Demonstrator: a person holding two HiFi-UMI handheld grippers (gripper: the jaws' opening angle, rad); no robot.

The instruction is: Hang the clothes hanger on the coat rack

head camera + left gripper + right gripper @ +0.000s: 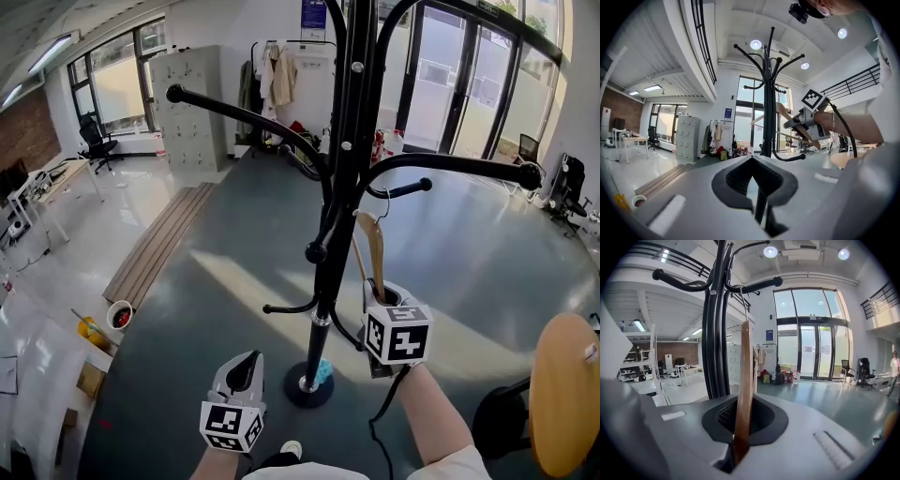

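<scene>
Our right gripper (382, 292) has its jaws closed on the lower end of the wooden clothes hanger (373, 246), which stands upright just beside the pole of the black coat rack (339, 169). Its metal hook (741, 301) reaches up to a curved arm; we cannot tell whether it rests there. Our left gripper (242, 371) hangs lower, left of the pole, jaws together on nothing

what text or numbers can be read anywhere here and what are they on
No text is readable.
Blue wall poster: print too small and blurred to read.
Marker cubes: black-and-white square patterns only, no letters or numbers.
</scene>
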